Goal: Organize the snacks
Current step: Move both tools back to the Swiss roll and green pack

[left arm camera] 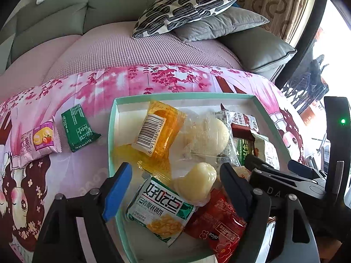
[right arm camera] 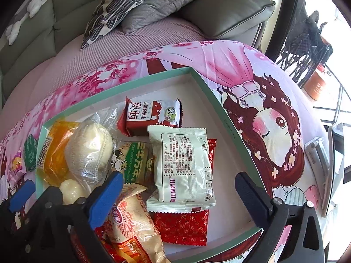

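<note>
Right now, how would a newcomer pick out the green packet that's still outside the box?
Start at the shallow mint-green box of snacks on the pink cartoon cloth. Outside its left wall two packets lie on the cloth; the green packet is the one nearer the box. It is dark green with white small print, while its neighbour, the pink packet, shows a fruit picture.

Grey sofa [left arm camera: 65, 15], cushions, bright window [left arm camera: 335, 43]
</note>
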